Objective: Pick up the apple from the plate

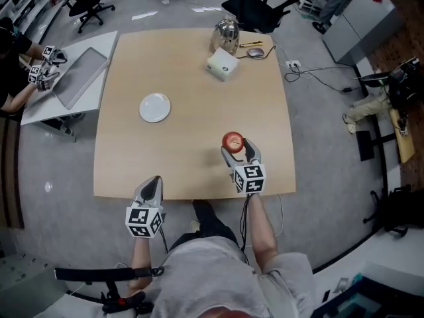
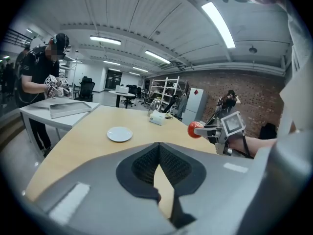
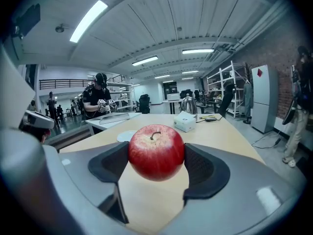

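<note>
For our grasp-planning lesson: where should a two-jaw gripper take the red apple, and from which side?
Take the apple across its widest middle, one jaw on each flank, coming in level from the side with the stem up. The round body offers two opposite bulging faces there. The right gripper holds it just so, above the table.

Red apple (image 3: pixel 156 152) upright, off plate (image 1: pixel 155 107)

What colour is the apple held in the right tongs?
The apple is red with fine pale speckles; the right gripper view shows it best.
</note>
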The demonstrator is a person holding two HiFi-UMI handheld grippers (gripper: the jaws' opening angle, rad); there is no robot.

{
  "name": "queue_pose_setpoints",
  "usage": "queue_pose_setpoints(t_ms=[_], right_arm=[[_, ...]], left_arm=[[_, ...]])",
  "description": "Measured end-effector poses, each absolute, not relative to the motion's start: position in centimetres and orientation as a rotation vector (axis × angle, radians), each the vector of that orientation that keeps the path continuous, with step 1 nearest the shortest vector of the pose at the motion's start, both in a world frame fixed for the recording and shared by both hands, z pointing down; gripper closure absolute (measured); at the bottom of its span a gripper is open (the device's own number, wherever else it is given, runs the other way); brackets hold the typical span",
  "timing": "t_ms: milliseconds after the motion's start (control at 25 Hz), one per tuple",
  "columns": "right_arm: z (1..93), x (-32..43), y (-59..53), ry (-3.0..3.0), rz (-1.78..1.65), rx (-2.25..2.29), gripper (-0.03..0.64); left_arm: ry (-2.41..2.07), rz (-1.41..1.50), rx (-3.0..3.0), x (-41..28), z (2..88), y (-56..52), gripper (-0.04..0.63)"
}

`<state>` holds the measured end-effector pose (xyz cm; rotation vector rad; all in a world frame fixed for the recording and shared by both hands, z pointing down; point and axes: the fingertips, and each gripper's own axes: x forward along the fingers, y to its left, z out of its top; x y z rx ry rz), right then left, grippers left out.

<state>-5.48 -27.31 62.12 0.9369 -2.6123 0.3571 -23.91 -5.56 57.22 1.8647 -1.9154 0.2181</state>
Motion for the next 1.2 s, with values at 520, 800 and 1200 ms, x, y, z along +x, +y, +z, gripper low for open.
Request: queue_pose_setpoints(t_ms=[520, 800, 1200], right_arm=[[66.7, 4.1, -27.3, -2.502, 0.438, 1.136, 0.255], [69.3, 7.5, -26.6, -2.441, 0.487, 1.193, 0.255], [72.9, 10.9, -25.3, -2.372, 0.529, 1.236, 0.255]], left_arm=[[-1.774, 0.29, 1.996, -18.4, 59.0, -7.9, 0.575], [-1.72, 0.326, 2.031, -16.3, 59.9, -8.7, 0.575], [-1.661, 0.371, 2.051, -13.9, 61.2, -8.6, 0.575]])
